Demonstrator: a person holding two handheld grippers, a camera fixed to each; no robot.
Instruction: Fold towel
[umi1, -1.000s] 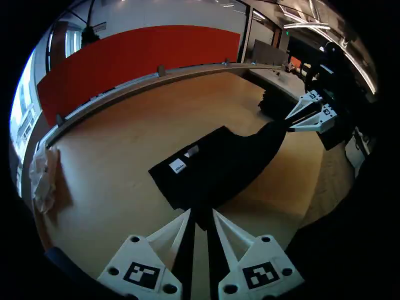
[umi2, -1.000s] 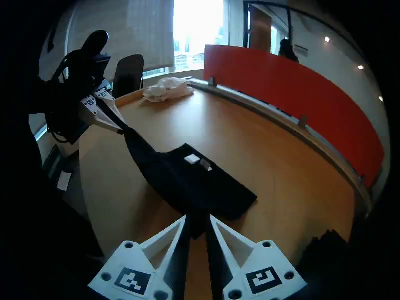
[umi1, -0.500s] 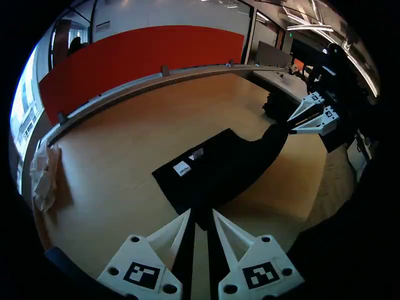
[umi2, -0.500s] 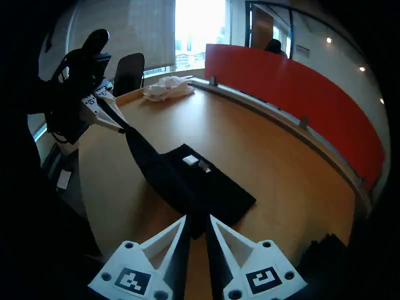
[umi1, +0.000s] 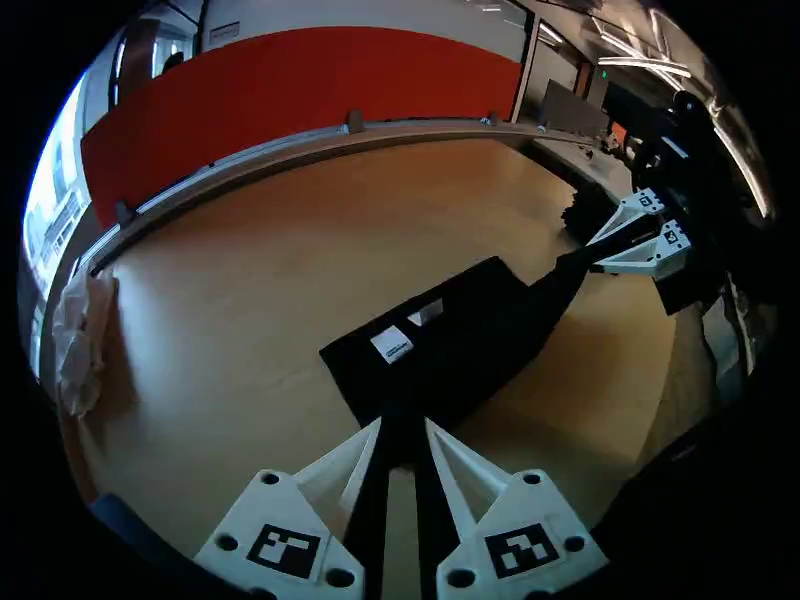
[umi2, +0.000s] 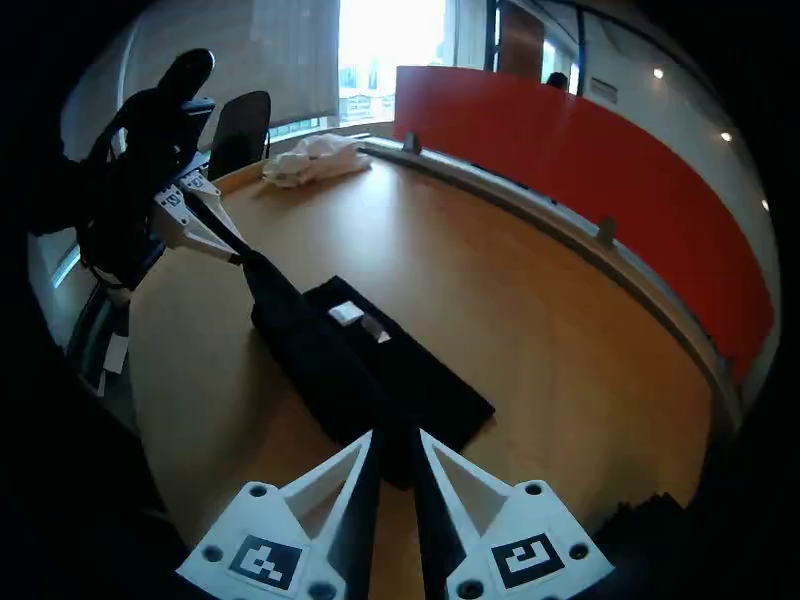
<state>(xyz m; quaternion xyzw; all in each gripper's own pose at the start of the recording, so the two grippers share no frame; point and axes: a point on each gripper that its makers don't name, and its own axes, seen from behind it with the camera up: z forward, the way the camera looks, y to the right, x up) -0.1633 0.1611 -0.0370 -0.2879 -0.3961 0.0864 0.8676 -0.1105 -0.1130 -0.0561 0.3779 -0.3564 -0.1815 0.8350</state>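
Left gripper (umi1: 400, 432): fingers nearly together, a dark corner of the towel (umi1: 470, 330) pinched between them. Right gripper (umi2: 395, 440): same, clamped on the other near corner. My reading: the grip at both corners keeps the near edge taut and off the table (umi1: 250, 280), so it can be carried over the flat part as one straight fold line. The towel's far part lies flat mid-table, two white tags (umi1: 392, 346) face up; the near edge rises toward each pair of fingers. Pose: grippers well apart at the table's near side, both tilted down and forward, each angled in enough to see the other across the towel. Beyond: a crumpled white cloth (umi2: 310, 158) at the table's far end, chair (umi2: 240, 135), red partition (umi1: 300, 90).
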